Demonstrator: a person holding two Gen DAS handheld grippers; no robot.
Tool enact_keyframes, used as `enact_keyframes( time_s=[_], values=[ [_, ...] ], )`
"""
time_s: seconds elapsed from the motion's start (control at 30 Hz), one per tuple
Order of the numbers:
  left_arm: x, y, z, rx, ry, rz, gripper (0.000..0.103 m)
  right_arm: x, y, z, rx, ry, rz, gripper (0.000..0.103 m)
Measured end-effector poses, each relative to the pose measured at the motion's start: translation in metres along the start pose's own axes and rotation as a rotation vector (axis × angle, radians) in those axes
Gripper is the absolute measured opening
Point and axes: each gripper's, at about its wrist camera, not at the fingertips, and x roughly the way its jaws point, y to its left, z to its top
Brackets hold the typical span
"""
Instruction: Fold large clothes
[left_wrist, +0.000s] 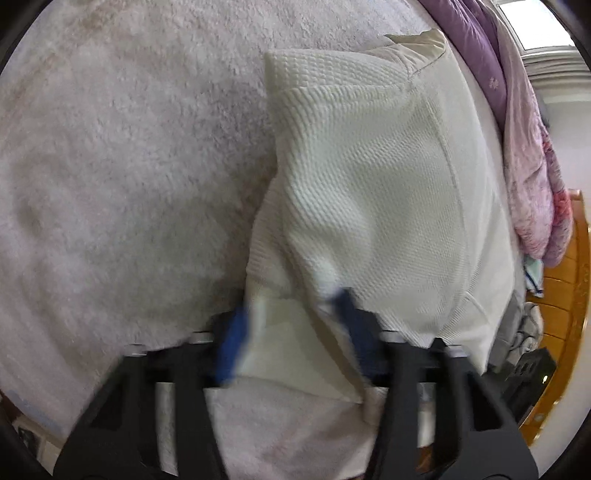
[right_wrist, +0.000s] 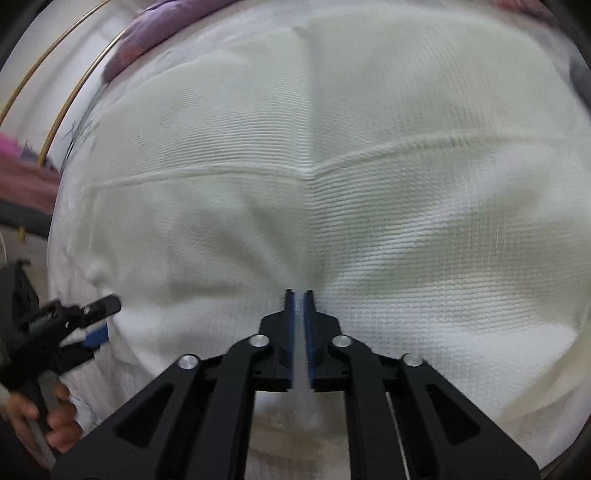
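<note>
Garment: a cream waffle-knit top (left_wrist: 369, 177) lies on a pale fluffy blanket (left_wrist: 122, 166) that covers the bed; in the left wrist view it is a long slab running away from the camera.
Long axis: from the near hem by the grippers toward the far end, where a smooth beige collar or lining (left_wrist: 417, 48) shows; the far end points at the purple and pink bedding (left_wrist: 517, 122) heaped at the bed's edge.
Done so far: by my reading the sides are already folded in, since the left edge is straight and doubled and a seam runs along the right; the piece looks narrow and layered.
Left to do: the lengthwise fold; the near end seems lifted for carrying toward the far end, and the pictures show no finished stack.
Left hand-held gripper (left_wrist: 291, 317): its blue-padded jaws stand somewhat apart with a corner of the cloth between them; the view is blurred, so I cannot tell if it truly pinches.
Right hand-held gripper (right_wrist: 299, 295): jaws nearly together, pinching a ridge of the knit, which puckers toward the tips.
Surroundings: wooden floor (left_wrist: 561, 295) beyond the bed; the person's hand (right_wrist: 40, 421) holds the left tool.
</note>
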Motion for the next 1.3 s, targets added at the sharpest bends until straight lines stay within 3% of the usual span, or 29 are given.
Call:
enact_keyframes(
  time_s=[0.03, 0.07, 0.23, 0.37, 0.5, 0.77, 0.83, 0.87, 0.9, 0.93, 0.97, 1.03, 1.17, 1.27, 1.3],
  values=[
    [-0.003, 0.002, 0.001, -0.007, 0.006, -0.007, 0.014, -0.003, 0.004, -0.001, -0.016, -0.005, -0.003, 0.032],
    [-0.007, 0.007, 0.001, -0.018, 0.01, -0.029, 0.013, -0.01, 0.012, -0.005, -0.044, -0.02, -0.003, 0.043],
    [-0.028, 0.001, 0.002, -0.033, 0.029, -0.114, 0.007, -0.029, 0.061, -0.027, -0.231, -0.08, 0.094, 0.064],
    [-0.042, -0.005, 0.006, -0.048, 0.058, -0.191, 0.005, -0.032, 0.107, -0.041, -0.395, -0.102, 0.187, 0.068],
    [-0.047, -0.014, 0.011, -0.048, 0.08, -0.217, 0.005, -0.026, 0.124, -0.051, -0.425, -0.1, 0.249, 0.071],
    [-0.046, -0.022, 0.017, -0.028, 0.096, -0.227, 0.005, 0.023, 0.174, -0.038, -0.54, -0.15, 0.101, 0.073],
    [-0.046, -0.019, 0.018, -0.033, 0.096, -0.224, 0.006, 0.035, 0.179, -0.031, -0.542, -0.147, 0.089, 0.067],
    [-0.047, -0.017, 0.02, -0.047, 0.094, -0.226, 0.005, 0.038, 0.176, -0.031, -0.536, -0.132, 0.084, 0.05],
    [-0.049, -0.013, 0.021, -0.049, 0.091, -0.227, 0.011, 0.042, 0.176, -0.031, -0.528, -0.106, 0.081, 0.042],
    [-0.054, -0.011, 0.022, -0.041, 0.077, -0.222, 0.024, 0.045, 0.174, -0.029, -0.514, -0.085, 0.085, 0.028],
    [-0.06, -0.01, 0.022, -0.03, 0.053, -0.198, 0.049, 0.047, 0.176, -0.026, -0.506, -0.08, 0.085, 0.019],
    [-0.073, -0.006, 0.022, -0.024, -0.004, -0.175, 0.068, 0.045, 0.169, -0.019, -0.46, -0.061, 0.106, 0.014],
    [-0.109, 0.001, 0.021, -0.031, -0.135, -0.204, 0.072, 0.027, 0.13, 0.003, -0.195, -0.035, 0.293, 0.012],
    [-0.129, -0.006, 0.021, -0.026, -0.25, -0.137, 0.073, -0.002, 0.097, 0.014, -0.016, -0.08, 0.41, 0.011],
    [-0.131, -0.013, 0.022, -0.011, -0.28, -0.071, 0.074, -0.011, 0.085, 0.016, 0.044, -0.096, 0.449, 0.011]
  ],
)
